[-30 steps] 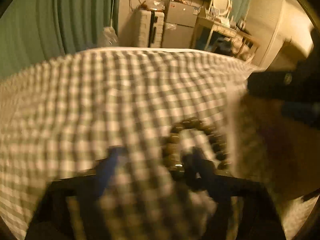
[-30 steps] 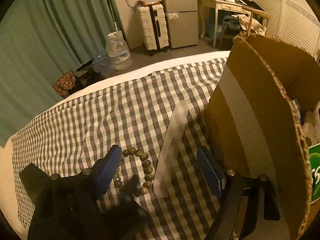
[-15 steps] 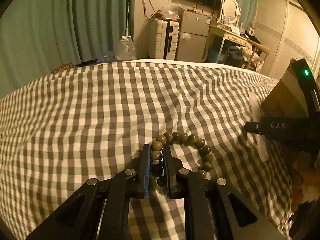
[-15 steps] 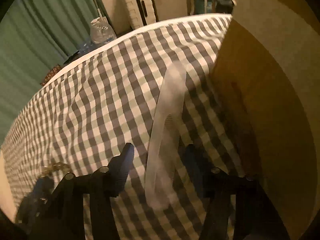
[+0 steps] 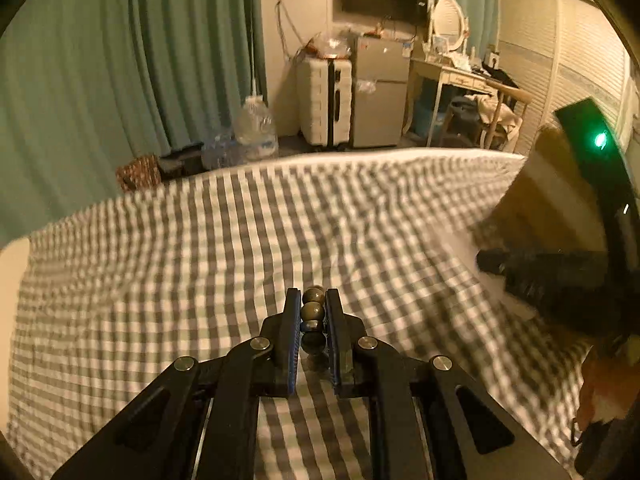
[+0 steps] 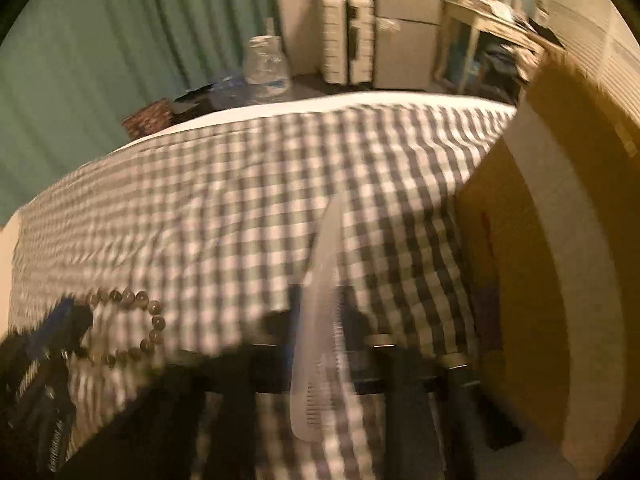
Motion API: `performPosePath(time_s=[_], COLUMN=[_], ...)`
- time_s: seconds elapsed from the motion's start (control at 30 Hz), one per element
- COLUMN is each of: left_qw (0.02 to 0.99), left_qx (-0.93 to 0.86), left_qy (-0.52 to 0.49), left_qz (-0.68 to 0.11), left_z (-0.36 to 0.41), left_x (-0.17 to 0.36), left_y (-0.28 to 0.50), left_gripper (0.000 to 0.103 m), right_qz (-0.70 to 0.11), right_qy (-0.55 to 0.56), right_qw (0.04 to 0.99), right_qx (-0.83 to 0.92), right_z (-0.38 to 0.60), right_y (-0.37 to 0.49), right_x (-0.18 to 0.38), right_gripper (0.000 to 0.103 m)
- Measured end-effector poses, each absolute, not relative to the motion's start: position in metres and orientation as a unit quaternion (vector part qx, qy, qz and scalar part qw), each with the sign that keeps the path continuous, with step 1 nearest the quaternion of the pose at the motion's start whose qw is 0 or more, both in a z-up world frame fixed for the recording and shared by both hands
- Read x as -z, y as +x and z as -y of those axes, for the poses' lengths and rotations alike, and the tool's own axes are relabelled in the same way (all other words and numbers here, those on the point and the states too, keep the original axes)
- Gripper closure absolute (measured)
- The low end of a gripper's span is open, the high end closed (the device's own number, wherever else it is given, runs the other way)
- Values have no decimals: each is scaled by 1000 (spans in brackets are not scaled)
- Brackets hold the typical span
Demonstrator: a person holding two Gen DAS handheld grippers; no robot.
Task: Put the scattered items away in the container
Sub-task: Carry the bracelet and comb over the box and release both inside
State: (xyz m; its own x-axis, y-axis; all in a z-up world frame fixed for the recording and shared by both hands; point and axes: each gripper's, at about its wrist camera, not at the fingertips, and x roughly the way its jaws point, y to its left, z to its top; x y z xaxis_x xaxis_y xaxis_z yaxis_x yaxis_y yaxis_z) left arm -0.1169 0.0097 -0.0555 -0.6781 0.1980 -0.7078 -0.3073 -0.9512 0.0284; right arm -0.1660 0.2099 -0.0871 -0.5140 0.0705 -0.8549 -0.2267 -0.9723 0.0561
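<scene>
My left gripper [image 5: 312, 300] is shut on a dark olive bead bracelet [image 5: 313, 312] and holds it just above the grey checked bedspread [image 5: 200, 248]. The same bracelet [image 6: 154, 322] hangs as a loop at the lower left of the right wrist view. My right gripper [image 6: 320, 304] is shut on a translucent white comb [image 6: 320, 320], which stands on edge between the blurred fingers. The brown cardboard box [image 6: 560, 280] stands right beside the right gripper; its flap also shows in the left wrist view [image 5: 548, 200].
The bed edge runs along the far side. Beyond it on the floor are a large water bottle [image 5: 256, 128], a white suitcase [image 5: 324, 100], a small fridge [image 5: 380, 88] and a desk with a mirror [image 5: 460, 72]. Green curtains hang at the left.
My left gripper has lifted the bracelet off the bedspread. My right gripper has closed on the comb, which now stands on edge between the fingers.
</scene>
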Motion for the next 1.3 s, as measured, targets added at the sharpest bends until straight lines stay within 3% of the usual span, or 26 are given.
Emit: performPosePath(time_s=[0.3,0.5,0.73,0.87,1.17,1.23,1.27,1.3], left_qw=[139,142,180,209,277,278,282,284], left_qx=[-917,-921,-927,-919,-899,-897,-894,-891], left_qy=[-373,-361,-326,-335,-337,-343,-346,-352], left_qz=[-34,-29,-38,-8,-29,-33,-30,-28], left_z=[-5,-22,-97,-134,-256,-279,-287,-293], left_x=[-13,-61,-127,-140,-152,-139,-131,-123], left_y=[-71,-46,-42,-51,-66,-69,-71,-74], left_gripper=[91,91,91,91,91,87,69,26], right_qz=[-155,-150,-114,-107,-152,-150,-143,-136], right_qy=[-496,-450,-409,-404,-368,-379,-380,-378], right_qw=[6,-19,-14,0,50,66,85,103], right_qx=[-854,-880,-905,-908,-916,-911,-910,-910], right_z=[-215,-239,-294,-328,-434,-443,-450,-456], right_y=[-96,-48,-22,-8,-35,-44,-48,-50], right_x=[55,-15,-93,-106,-143,-136,-132,-129], right_gripper=[101,101,101,101,101,101,100,88])
